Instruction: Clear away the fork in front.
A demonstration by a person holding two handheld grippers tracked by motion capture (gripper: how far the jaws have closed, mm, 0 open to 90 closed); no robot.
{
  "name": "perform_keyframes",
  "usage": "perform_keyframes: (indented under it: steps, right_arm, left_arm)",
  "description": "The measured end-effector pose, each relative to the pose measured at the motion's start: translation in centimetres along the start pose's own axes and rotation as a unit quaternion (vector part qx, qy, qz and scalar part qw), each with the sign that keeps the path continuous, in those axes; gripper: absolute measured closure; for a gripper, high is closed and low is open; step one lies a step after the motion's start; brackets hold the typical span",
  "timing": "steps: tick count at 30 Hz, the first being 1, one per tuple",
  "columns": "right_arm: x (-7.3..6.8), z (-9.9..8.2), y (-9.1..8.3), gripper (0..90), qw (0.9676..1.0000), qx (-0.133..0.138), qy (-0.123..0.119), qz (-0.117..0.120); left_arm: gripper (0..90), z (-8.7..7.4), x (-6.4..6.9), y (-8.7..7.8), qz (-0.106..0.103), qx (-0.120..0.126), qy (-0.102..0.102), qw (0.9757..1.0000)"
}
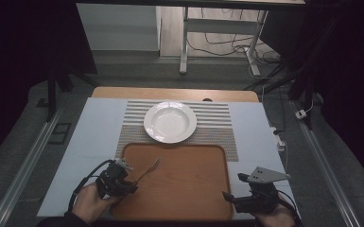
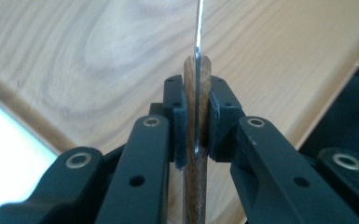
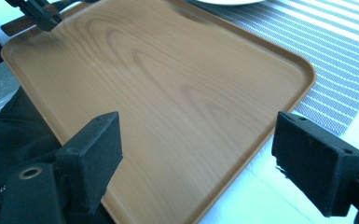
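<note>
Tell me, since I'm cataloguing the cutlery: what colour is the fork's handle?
Brown wood, on the fork clamped in the left gripper; the left gripper view shows it best.

Just background clutter: white desk frame behind the bench, cables tangled across the floor.

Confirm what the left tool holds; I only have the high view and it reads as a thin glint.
Observer: The left tool is clamped on a fork by its wooden handle, metal shaft running forward.
Operator: Right one?
Observer: The right tool has its jaws wide apart with nothing between them.
Operator: What's under it?
Observer: The near corner of the wooden tray, with the striped placemat beyond its edge.
</note>
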State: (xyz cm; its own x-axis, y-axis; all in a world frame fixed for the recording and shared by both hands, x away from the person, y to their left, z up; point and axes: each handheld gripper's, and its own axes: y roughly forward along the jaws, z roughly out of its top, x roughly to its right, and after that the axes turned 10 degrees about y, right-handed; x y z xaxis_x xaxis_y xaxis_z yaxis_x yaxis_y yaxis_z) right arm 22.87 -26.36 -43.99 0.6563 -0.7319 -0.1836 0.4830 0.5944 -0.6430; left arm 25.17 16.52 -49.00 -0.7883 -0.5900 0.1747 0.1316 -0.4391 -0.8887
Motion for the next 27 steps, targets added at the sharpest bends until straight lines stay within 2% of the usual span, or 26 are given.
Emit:
perform_keyframes:
  steps: [5,8,10,18,24,27]
  right_arm:
    - [0.2,-0.4,-0.3,16.0,1.0000,-0.006,0.004,-0.004]
    - [0.3,-0.5,-0.4,16.0,0.9999,-0.007,0.006,-0.007]
    - [0.4,-0.5,-0.5,16.0,0.9999,-0.004,0.008,-0.004]
    - [0.7,-0.7,-0.7,14.9,0.9998,-0.009,0.009,-0.014]
    - [0.9,-0.9,-0.8,13.5,0.9997,-0.012,0.016,-0.016]
    - [0.9,-1.0,-0.8,13.0,0.9996,-0.012,0.018,-0.017]
  left_arm:
    - [79.1,-0.1,-0.7,1.1,0.008,-0.023,-0.038,0.9990]
    - [79.1,0.2,-0.9,1.7,0.007,-0.030,-0.044,0.9986]
    - [79.0,0.4,-0.9,2.0,0.008,-0.035,-0.044,0.9984]
    - [77.0,0.7,-0.7,2.3,0.015,-0.025,-0.042,0.9987]
    - [66.8,0.7,-0.4,2.3,0.019,-0.024,-0.029,0.9991]
    - [63.9,0.8,-0.4,1.9,0.015,-0.009,-0.024,0.9996]
